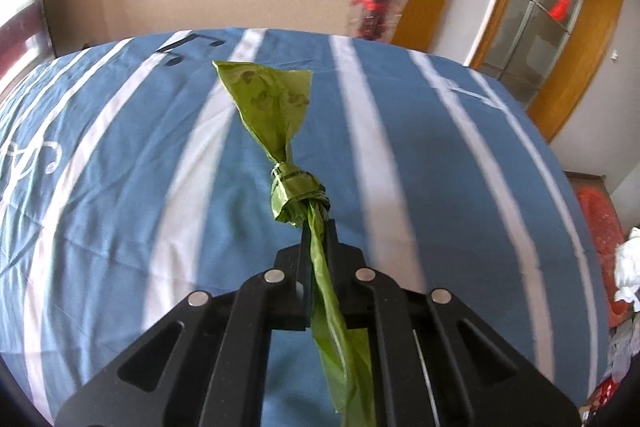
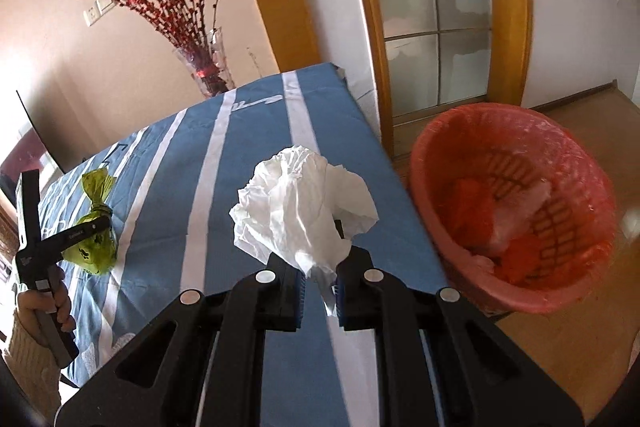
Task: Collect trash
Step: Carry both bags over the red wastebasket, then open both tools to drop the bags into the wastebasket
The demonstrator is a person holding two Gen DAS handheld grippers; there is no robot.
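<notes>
I'm clamping tissue (image 2: 304, 203) in R gripper (image 2: 320, 283), green bag (image 1: 298, 195) in L gripper (image 1: 318, 227); thin pinch risking tissue dropping short of basket (image 2: 440, 227).

Your left gripper (image 1: 318, 227) holds the knotted bag (image 1: 294, 187) above the table (image 1: 460, 155), the bag's tail running back between its fingers (image 1: 306, 247). Your right gripper (image 2: 320, 267) has the crumpled tissue (image 2: 298, 203) pinched at its tip, over the table's right edge. To the right of that edge, down on the floor (image 2: 592, 115), stands the wastebasket (image 2: 432, 163) with scraps inside. Behind the table's far end a vase of branches (image 2: 208, 67) stands by the wall, and the glazed door (image 2: 432, 27) is to its right.
</notes>
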